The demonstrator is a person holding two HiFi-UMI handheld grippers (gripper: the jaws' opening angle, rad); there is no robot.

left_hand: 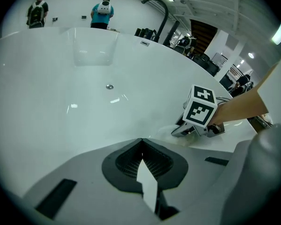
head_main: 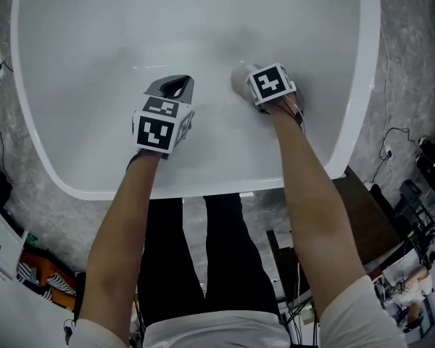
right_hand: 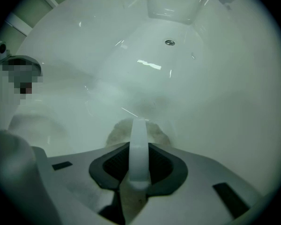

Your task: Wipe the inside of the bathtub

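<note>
My left gripper (head_main: 175,87) hangs over the bathtub (head_main: 72,42) floor with its jaws drawn together and nothing between them. To its right, my right gripper (head_main: 248,80) is clamped on the pale strip of a wiping pad (right_hand: 118,134), and the pad's soft beige wad presses against the tub's bottom, short of the drain (right_hand: 169,42). I judge the pad light and squashy, so the stiffer strip is the place to grip it. The glossy tub looks hard and slick. I can read no brand or writing, only the square markers on the gripper cubes.
</note>
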